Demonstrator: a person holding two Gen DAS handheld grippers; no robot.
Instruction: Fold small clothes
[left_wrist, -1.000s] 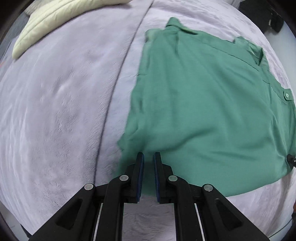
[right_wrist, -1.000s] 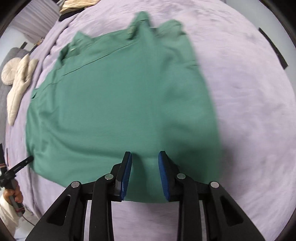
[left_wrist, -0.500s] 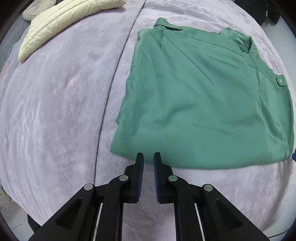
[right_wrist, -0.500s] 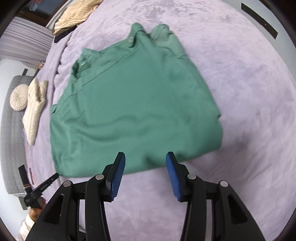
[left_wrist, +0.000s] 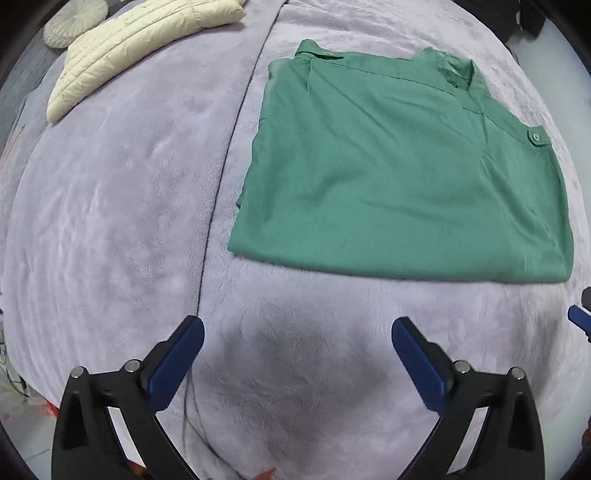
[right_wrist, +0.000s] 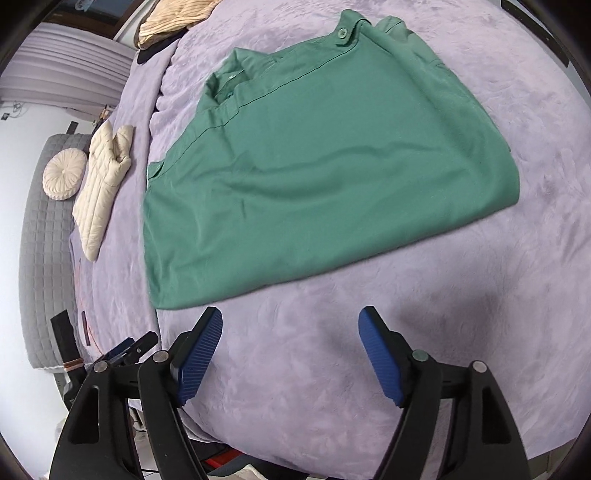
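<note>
Green cotton shirt (left_wrist: 399, 177) sits folded on the lilac plush bed (left_wrist: 122, 206); both jaws opening, empty, maybe one fold left.

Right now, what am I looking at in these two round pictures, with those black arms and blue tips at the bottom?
There is no robot here. A person holds a two-finger gripper in each hand, and each gripper carries a wide-angle camera looking along its fingers, so the pictures come out round.

One picture is from the left gripper, the other from the right gripper. The blue tips are their pads. Both sets of jaws are opening, with nothing between them.

On the lilac blanket lies a green shirt, folded into a rough rectangle with its collar at the far edge. Further off is a cream quilted jacket and a round cushion. Neither gripper holds anything.
</note>
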